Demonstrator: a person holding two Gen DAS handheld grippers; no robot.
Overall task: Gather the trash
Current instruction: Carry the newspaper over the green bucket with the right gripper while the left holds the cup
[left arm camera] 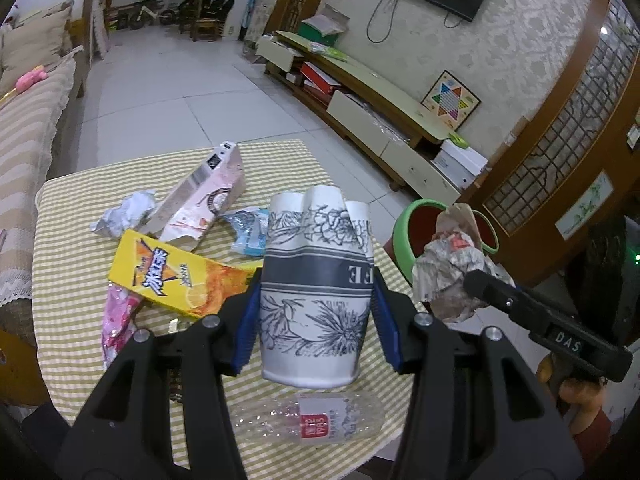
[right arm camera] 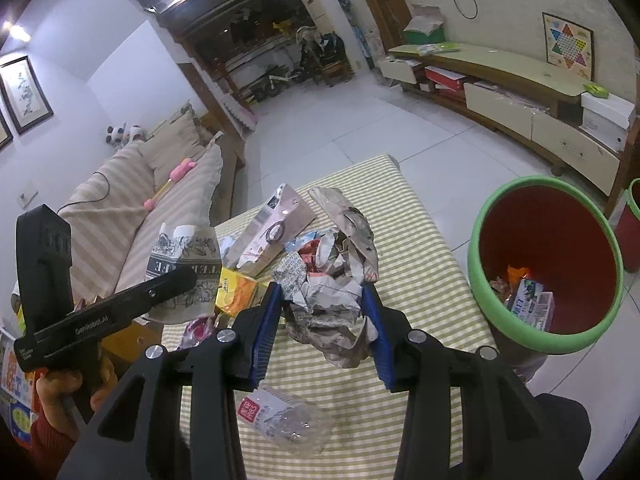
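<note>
Left wrist view: the left gripper [left arm camera: 316,312] clamps its blue ribbed pads on a crushed, flower-printed paper cup [left arm camera: 316,280] above the checked tablecloth [left arm camera: 72,240].

Right wrist view: the right gripper [right arm camera: 325,322] pinches a crumpled paper wad [right arm camera: 332,280] beside the round, green-rimmed red bin [right arm camera: 540,344].

A small table [left arm camera: 280,160] under a green-and-white striped cloth carries the litter. In the left wrist view, a crumpled white paper [left arm camera: 124,214] lies at ten o'clock, just beside a torn pink carton [left arm camera: 204,200] at eleven. A yellow drink box [left arm camera: 168,272] lies at nine, touching a pink wrapper [left arm camera: 118,320] at eight. A blue-and-white wrapper [left arm camera: 248,232] lies near the middle. A squashed clear plastic bottle [left arm camera: 308,420] with a red label lies on its side at six.
</note>
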